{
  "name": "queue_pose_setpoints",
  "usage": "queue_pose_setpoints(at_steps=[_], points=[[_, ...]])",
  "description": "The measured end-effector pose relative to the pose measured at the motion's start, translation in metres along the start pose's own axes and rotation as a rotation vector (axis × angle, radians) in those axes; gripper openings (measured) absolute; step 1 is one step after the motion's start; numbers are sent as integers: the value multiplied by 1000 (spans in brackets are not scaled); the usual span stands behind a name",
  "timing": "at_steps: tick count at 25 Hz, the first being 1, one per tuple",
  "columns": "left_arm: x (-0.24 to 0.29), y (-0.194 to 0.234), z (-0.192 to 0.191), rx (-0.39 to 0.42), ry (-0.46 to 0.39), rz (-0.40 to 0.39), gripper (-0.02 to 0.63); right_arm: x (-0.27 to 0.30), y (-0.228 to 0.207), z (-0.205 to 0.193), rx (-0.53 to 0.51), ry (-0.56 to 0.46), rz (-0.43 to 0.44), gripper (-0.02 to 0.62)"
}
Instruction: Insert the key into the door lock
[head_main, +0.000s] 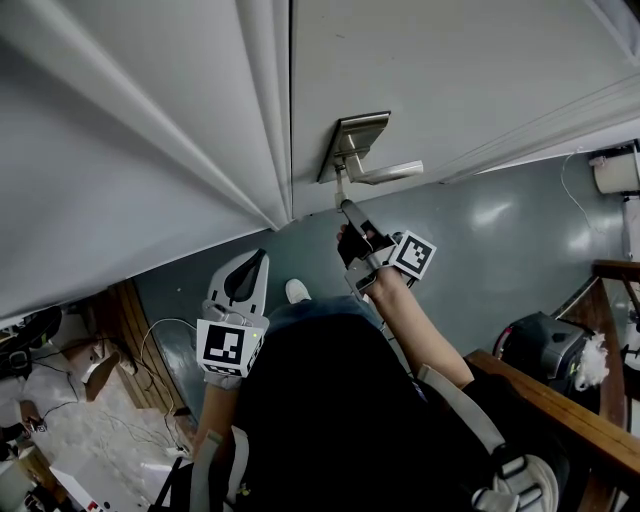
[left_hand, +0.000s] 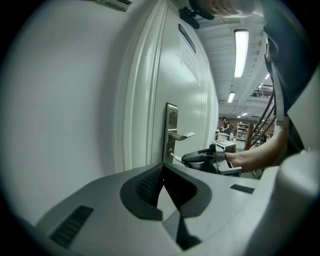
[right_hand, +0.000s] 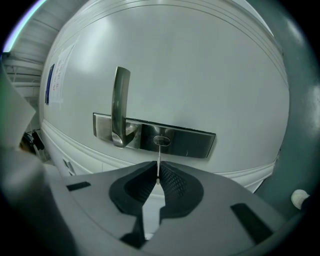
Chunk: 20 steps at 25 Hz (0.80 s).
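- Head view: shows right gripper (head_main: 350, 214) at centre, aimed toward 12 o'clock at lock (head_main: 352, 140) on door (head_main: 470, 70).
- Shows thin key (head_main: 340, 190) spanning from gripper tips to lock plate, just beside handle (head_main: 388, 172).
- Places left gripper (head_main: 247, 278) at 7 o'clock of the right one, well apart from lock.
- Left gripper view: finds jaws pressed together, nothing between; puts lock at 12 o'clock beyond tips, right gripper at 2 o'clock.
- Right gripper view: finds jaws pinching key edge-on; follows blade toward 12 o'clock, tip meeting keyhole (right_hand: 161, 140); cannot tell depth inside.
- Sets handle at 10 o'clock of keyhole.
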<state>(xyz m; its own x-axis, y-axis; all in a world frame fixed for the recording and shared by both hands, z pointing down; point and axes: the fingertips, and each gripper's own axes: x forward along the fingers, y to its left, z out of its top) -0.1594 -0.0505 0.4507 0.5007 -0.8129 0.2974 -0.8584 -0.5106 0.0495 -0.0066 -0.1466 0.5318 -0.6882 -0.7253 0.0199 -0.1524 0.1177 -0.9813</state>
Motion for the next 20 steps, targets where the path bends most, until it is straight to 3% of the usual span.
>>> queue_pose_setpoints(at_steps=[20], points=[[0, -2, 0, 7, -4, 3, 8, 2, 0, 11, 57, -6, -7, 32]])
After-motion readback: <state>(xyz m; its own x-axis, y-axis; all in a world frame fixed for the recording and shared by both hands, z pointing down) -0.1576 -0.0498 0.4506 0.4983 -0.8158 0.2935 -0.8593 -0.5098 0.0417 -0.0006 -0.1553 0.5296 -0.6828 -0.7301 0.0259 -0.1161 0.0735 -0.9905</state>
